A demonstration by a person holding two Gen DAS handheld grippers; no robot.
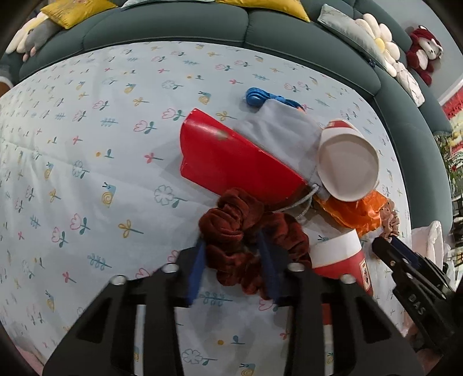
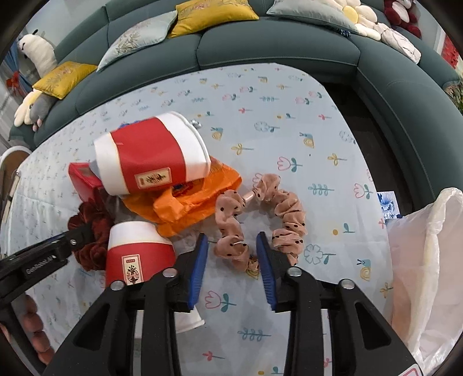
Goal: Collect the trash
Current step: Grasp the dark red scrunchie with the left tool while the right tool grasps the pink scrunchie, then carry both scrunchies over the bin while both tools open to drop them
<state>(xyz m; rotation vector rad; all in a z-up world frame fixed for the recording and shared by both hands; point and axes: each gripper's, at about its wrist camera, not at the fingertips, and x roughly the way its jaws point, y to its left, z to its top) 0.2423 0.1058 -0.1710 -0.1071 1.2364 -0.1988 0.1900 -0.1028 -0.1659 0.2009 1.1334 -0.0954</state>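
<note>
1. Trash pile on a floral tablecloth [image 2: 289,121]: a tipped red-and-white paper cup [image 2: 150,156] at 11 o'clock in the right wrist view, resting on a crumpled orange wrapper [image 2: 185,202]; a second red-and-white cup [image 2: 136,254] stands mouth-down at 8 o'clock, just beside the wrapper.
2. Red box [image 1: 231,162] near the centre of the left wrist view, partly covered by a grey drawstring pouch [image 1: 277,136]; a blue cord [image 1: 257,97] shows at the pouch's 12 o'clock edge.
3. Dark red velvet scrunchie [image 1: 231,225] lies against the box's 6 o'clock edge. Left gripper [image 1: 234,260] is clenched on it, its blue pads [image 1: 199,266] pressing the fabric from both sides.
4. Tan dotted scrunchie [image 2: 260,219] lies at 3 o'clock of the wrapper. Right gripper [image 2: 233,257] has its pads [image 2: 199,260] either side of the near loop; whether they pinch the fabric cannot be told.
5. White plastic bag [image 2: 428,260] stands at 3 o'clock, at the table's edge.
6. Dark green sofa [image 2: 275,49] curves round at 12 o'clock, bearing yellow cushions [image 2: 214,14].
</note>
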